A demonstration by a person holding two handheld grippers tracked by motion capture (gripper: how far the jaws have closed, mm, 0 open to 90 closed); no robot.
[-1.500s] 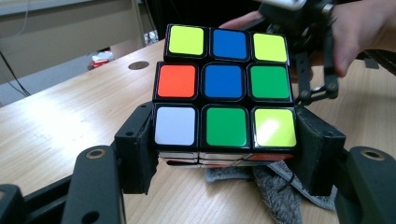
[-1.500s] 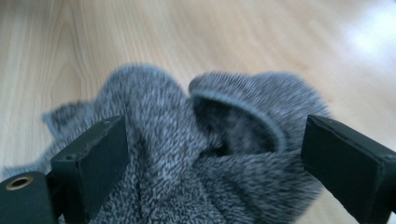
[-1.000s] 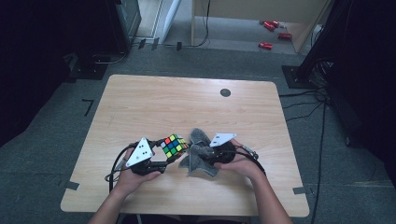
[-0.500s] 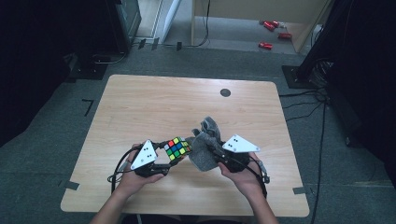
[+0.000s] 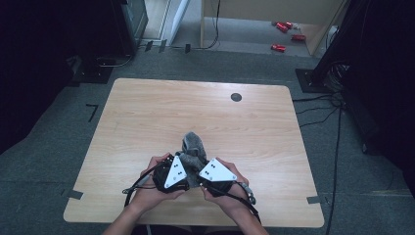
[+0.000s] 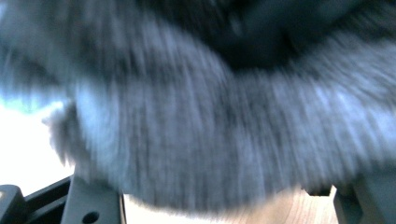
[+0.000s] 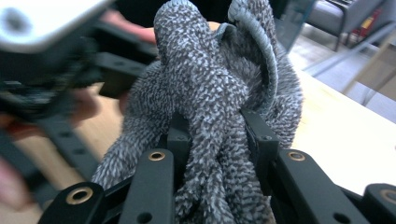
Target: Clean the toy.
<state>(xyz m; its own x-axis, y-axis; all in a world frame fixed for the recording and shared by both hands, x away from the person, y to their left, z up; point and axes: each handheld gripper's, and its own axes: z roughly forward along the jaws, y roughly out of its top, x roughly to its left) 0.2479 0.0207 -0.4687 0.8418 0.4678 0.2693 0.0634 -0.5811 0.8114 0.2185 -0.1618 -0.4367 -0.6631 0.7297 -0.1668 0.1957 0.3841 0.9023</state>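
The big light wooden counter (image 5: 147, 117) is flat and smooth, with round corners and one small dark round hole (image 5: 236, 97) in the upper right of the high view. Low in the middle of that view, one soft grey knitted cloth (image 5: 192, 147) sits bunched up between two hands. It looks fuzzy and speckled, with a thick rolled edge. The right tool (image 7: 217, 135) has just been closing and is clenched on a fold of the cloth. The left tool (image 5: 183, 169) is pushed up against the cloth; I cannot tell how its jaws stand.
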